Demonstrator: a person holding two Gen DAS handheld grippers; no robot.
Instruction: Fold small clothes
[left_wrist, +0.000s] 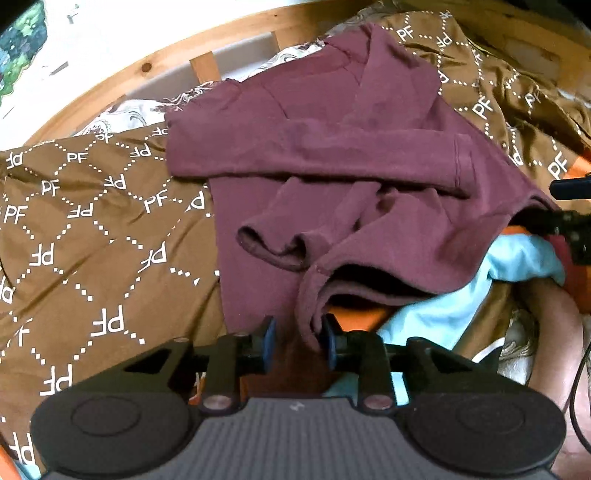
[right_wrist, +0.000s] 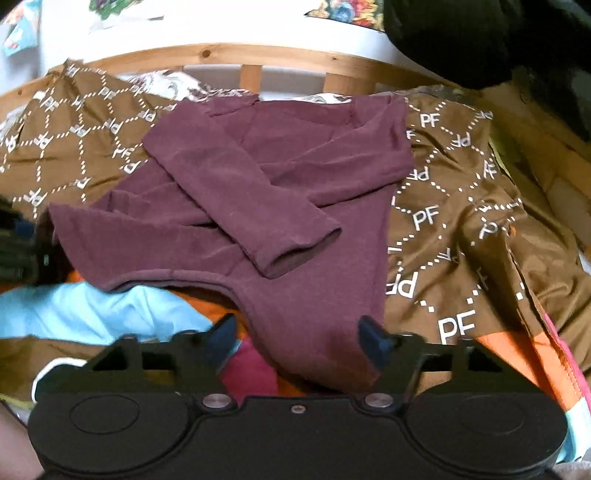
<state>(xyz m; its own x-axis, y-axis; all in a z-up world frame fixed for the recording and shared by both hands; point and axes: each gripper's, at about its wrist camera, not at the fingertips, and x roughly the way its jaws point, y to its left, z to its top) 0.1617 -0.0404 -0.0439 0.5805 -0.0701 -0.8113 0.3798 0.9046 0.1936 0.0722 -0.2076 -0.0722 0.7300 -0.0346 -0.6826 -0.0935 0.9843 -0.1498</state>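
A maroon long-sleeved top (left_wrist: 332, 147) lies on a brown bedspread, both sleeves folded across its body. It also shows in the right wrist view (right_wrist: 258, 192). My left gripper (left_wrist: 298, 338) is open, its jaws a hand's width apart, with the top's bunched hem corner (left_wrist: 314, 317) between them against the right pad. My right gripper (right_wrist: 295, 332) is open wide, with the other hem corner (right_wrist: 314, 332) lying between its pads. The right gripper's tip shows in the left wrist view (left_wrist: 569, 218) at the top's right edge.
The brown bedspread with white PF lettering (left_wrist: 92, 229) covers the bed. A light blue garment (left_wrist: 480, 288) and orange cloth (right_wrist: 207, 299) lie under the near hem. A wooden slatted bed frame (right_wrist: 251, 79) runs along the far side. A black object (right_wrist: 498, 37) hangs at the upper right.
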